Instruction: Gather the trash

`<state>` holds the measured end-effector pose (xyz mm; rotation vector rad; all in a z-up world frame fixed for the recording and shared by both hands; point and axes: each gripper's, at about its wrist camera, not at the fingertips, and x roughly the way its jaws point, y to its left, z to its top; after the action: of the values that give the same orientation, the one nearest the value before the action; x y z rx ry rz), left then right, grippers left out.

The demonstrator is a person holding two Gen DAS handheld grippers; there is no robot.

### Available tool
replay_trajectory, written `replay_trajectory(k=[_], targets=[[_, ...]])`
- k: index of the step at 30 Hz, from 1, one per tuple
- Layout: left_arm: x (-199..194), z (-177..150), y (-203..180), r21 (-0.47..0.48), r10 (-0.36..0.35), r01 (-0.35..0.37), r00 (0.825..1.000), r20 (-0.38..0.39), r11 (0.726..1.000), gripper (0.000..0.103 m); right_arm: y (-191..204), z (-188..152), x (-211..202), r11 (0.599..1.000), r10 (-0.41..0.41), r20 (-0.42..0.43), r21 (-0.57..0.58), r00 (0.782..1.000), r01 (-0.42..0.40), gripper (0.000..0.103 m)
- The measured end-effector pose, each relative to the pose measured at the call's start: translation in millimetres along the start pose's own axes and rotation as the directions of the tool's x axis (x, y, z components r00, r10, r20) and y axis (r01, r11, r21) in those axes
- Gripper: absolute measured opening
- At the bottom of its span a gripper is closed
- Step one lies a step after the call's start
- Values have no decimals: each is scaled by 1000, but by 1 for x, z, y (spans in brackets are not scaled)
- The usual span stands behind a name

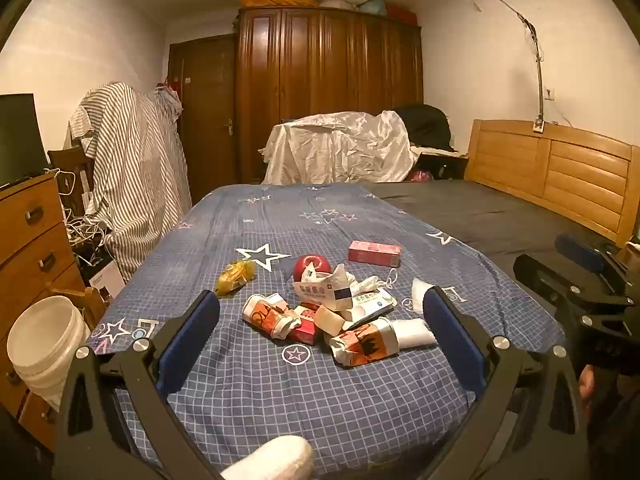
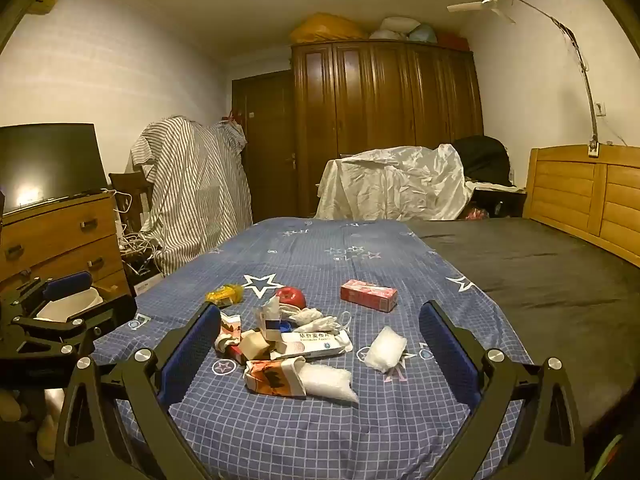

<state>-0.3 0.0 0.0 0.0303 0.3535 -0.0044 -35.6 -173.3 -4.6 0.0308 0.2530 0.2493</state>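
Observation:
A pile of trash [image 1: 340, 316] lies on the blue checked bedsheet [image 1: 320, 392]: crumpled orange-and-white cartons, white packets, tissue and a red apple [image 1: 311, 267]. A yellow wrapper [image 1: 235, 276] and a pink box [image 1: 374, 253] lie apart from the pile. My left gripper [image 1: 320, 312] hovers open just short of the pile, nothing between its fingers. My right gripper [image 2: 320, 320] is open too, facing the same pile [image 2: 288, 340] and a loose white bag [image 2: 386, 348]. Each gripper shows at the edge of the other's view.
A white bucket [image 1: 48, 344] stands on the floor left of the bed, beside a wooden drawer chest [image 1: 28, 224]. Striped cloth [image 1: 136, 168] covers something by the door. The wooden headboard [image 1: 552, 168] bounds the right side, with bare dark mattress [image 1: 480, 208] next to it.

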Motion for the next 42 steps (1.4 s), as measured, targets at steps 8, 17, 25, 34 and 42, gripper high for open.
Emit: replay_trajectory(k=[8, 17, 25, 34, 42], targets=[[0, 0, 1, -18, -7, 7, 1000, -18, 1000, 98, -6, -4, 2, 1000, 12, -7, 14, 1000, -12, 99], [6, -10, -3, -13, -4, 4, 1000, -21, 1000, 98, 0, -9, 6, 1000, 9, -12, 2, 1000, -9, 99], [4, -7, -1, -14, -5, 4, 1000, -31, 1000, 98, -1, -6, 1, 1000, 21, -17, 0, 1000, -21, 99], [6, -7, 2, -15, -6, 5, 999, -36, 1000, 98, -3, -1, -2, 1000, 26, -16, -7, 1000, -26, 99], [7, -6, 4, -19, -3, 2, 999, -42, 1000, 98, -2, 1, -1, 999, 30, -15, -9, 999, -30, 99]])
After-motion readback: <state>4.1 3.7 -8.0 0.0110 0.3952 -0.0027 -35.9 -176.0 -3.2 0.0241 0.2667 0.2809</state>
